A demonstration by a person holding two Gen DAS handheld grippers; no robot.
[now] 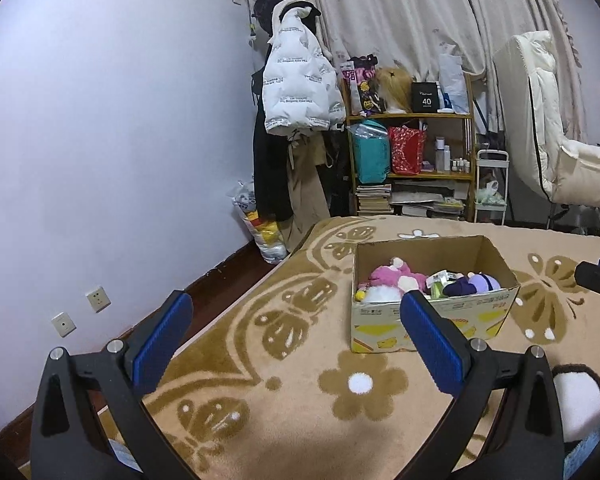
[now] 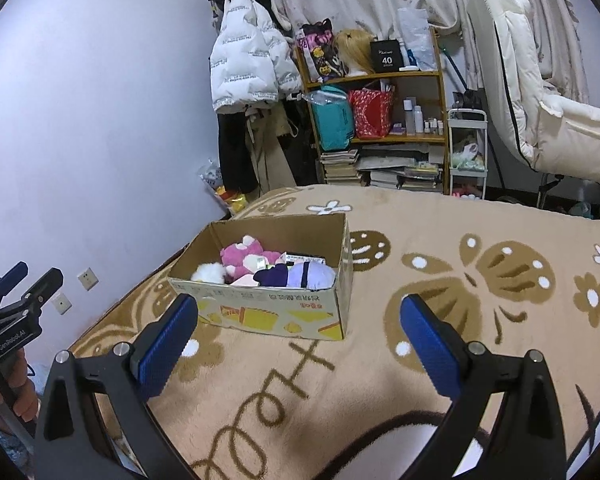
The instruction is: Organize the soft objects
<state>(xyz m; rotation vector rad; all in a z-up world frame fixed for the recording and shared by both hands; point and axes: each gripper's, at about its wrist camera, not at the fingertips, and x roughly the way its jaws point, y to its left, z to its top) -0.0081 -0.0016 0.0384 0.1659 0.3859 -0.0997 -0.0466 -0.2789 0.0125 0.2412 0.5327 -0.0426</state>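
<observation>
Both the left gripper [image 1: 296, 320] and the right gripper [image 2: 300, 322] are held with jaws spread wide and nothing between them, above the blanket [image 2: 440, 360], while the plush toys [image 2: 256, 260] are already heaped in the box [image 2: 260, 312], which sits on the blanket ahead of both. If another toy is to be added, the pile could be overtopped and a piece tipped over the low wall. The light box could also be shoved across the blanket by a careless finger.
</observation>
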